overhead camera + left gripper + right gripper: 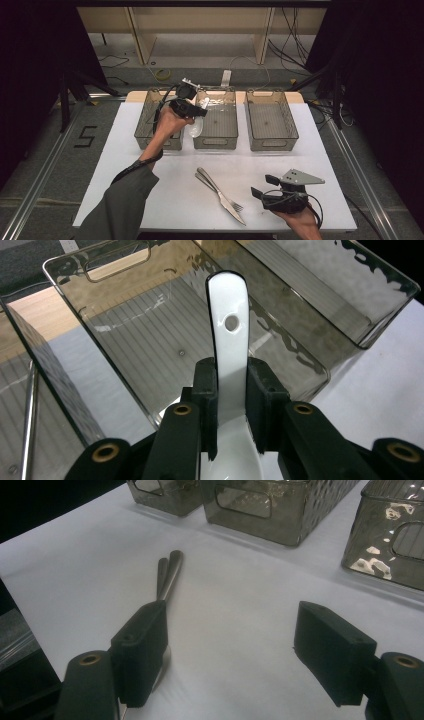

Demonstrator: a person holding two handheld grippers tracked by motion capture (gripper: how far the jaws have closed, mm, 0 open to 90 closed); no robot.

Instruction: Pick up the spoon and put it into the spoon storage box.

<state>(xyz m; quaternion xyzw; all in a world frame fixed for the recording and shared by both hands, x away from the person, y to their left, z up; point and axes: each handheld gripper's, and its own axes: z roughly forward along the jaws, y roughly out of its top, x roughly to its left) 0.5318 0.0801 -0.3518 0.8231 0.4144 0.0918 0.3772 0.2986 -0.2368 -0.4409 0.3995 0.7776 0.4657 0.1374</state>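
Spoon (229, 347), one, white, clamped in left gripper (192, 109) jaws above three bins (271, 120); right gripper (267, 186) jaws wide.

A white sheet covers the bench (165, 200), and a strip of bare pale wood shows along its far edge. Grey carpet floor (45, 150) surrounds it, marked with a black number five (86, 136) on the left. Metal rails (35, 175) run along the floor on both sides of the bench. Beyond the bench stands a light wooden shelf unit (200, 30) with upright panels. Cables (295, 45) trail over the floor near it, and a yellow coil (162, 75) lies there too. Black drapes (30, 60) close off the left and right sides. Light falls evenly from above, leaving the edges dark.
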